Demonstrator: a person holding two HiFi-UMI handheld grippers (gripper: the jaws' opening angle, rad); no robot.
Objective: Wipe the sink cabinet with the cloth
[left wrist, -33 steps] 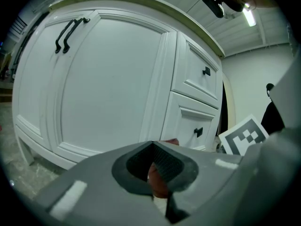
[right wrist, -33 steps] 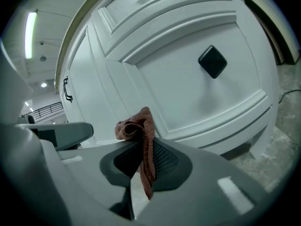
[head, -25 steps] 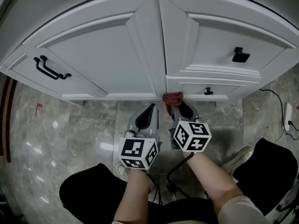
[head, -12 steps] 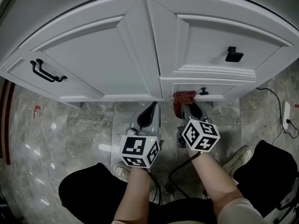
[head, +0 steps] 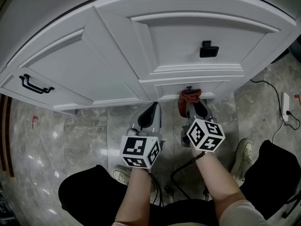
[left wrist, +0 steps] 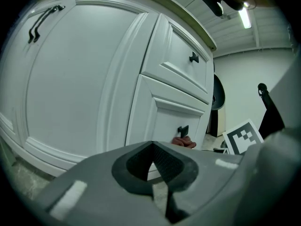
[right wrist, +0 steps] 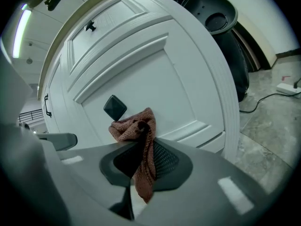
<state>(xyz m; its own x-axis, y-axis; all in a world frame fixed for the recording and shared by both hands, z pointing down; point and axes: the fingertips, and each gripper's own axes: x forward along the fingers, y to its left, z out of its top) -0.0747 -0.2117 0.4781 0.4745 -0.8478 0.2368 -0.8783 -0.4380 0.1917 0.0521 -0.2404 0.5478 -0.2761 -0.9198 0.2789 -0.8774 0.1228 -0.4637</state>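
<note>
The white sink cabinet [head: 155,41] fills the top of the head view. My right gripper [head: 192,105] is shut on a reddish-brown cloth [head: 187,97], whose bunched end presses against the lower drawer front just below its small black knob [right wrist: 114,108]. In the right gripper view the cloth [right wrist: 141,147] hangs down between the jaws. My left gripper [head: 149,116] hovers over the floor in front of the cabinet's base, shut and holding nothing. From the left gripper view the cloth [left wrist: 182,142] shows as a small red patch under the knob [left wrist: 183,131].
A larger black knob [head: 209,49] sits on the upper drawer and a black bar handle [head: 34,84] on the left door. Grey marble floor [head: 84,135] lies below. A white power strip with cable [head: 285,107] lies at the right, and a dark round bin [right wrist: 221,22] stands beside the cabinet.
My right gripper has carried the cloth to the right along the lower drawer front, from near the door seam to under the small knob. The left gripper stayed near its place.
</note>
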